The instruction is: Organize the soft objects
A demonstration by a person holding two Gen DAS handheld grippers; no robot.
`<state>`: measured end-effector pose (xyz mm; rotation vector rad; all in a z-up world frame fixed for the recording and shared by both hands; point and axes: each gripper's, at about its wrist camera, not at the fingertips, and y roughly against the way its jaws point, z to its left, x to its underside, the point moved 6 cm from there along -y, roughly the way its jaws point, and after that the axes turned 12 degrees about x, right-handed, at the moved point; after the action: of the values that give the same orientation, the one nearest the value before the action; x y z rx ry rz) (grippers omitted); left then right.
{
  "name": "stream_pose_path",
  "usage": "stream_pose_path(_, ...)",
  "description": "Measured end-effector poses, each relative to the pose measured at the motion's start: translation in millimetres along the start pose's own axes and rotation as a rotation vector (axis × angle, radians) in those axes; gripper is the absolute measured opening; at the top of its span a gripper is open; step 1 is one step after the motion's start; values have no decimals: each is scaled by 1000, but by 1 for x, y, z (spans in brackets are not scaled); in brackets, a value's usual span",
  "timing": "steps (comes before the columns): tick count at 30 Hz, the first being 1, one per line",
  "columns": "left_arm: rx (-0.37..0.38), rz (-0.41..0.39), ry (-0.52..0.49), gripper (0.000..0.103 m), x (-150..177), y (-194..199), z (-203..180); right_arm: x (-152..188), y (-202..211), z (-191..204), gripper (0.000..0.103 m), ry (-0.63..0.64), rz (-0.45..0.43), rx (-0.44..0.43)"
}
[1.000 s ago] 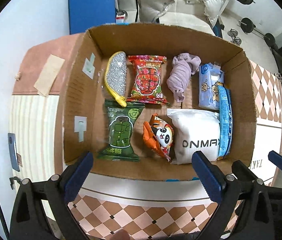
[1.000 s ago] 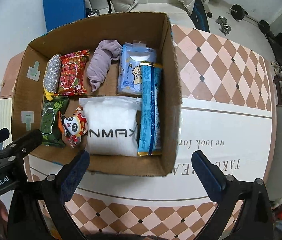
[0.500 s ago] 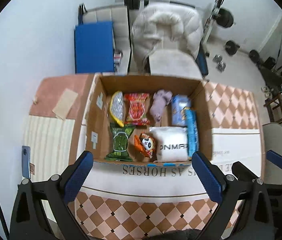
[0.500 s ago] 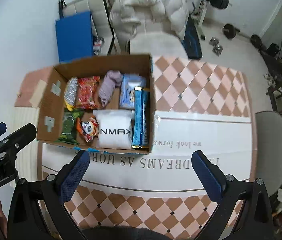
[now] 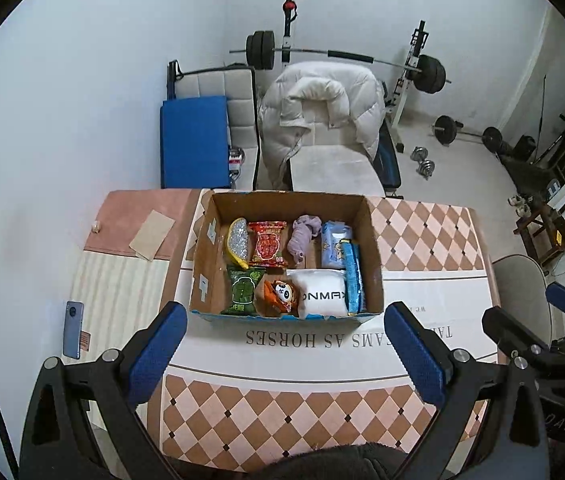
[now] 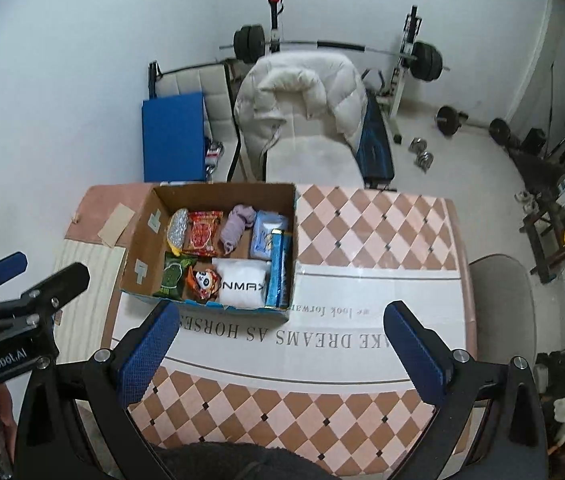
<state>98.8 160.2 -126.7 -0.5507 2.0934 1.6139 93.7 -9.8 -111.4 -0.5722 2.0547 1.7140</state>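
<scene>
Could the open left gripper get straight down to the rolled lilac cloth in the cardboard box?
Probably yes: the left gripper is open and empty, the cardboard box has no lid, and the rolled lilac cloth lies uncovered on top.

White pouch [image 5: 321, 294] in the cardboard box [image 5: 374, 268]: "ONMAX". Tablecloth [image 6: 322, 340], upside down: "DREAMS AS HORSES", "we look forwar". Left gripper [image 6: 6, 280] body, seen from right wrist: "GenRobot.AI"

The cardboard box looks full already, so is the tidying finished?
Apparently yes. The cardboard box holds every soft item in rows, from the purple cloth to the white pouch. The left hand-held gripper and right hand-held gripper are open, holding nothing. No soft items lie outside.
</scene>
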Motion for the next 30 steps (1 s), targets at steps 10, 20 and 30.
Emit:
stream_pose_path(10,1,-28,-8,101,10,21,-11,9,37,-19,103,-14,-50,34)
stream_pose_path(20,-22,-62,11,103,8,22,-8,6,43,-30,103,-22,-82,54)
stream_pose_path(30,-46,-92,-12,103,6,31,-10,3,49,-35,103,-19,-107,80)
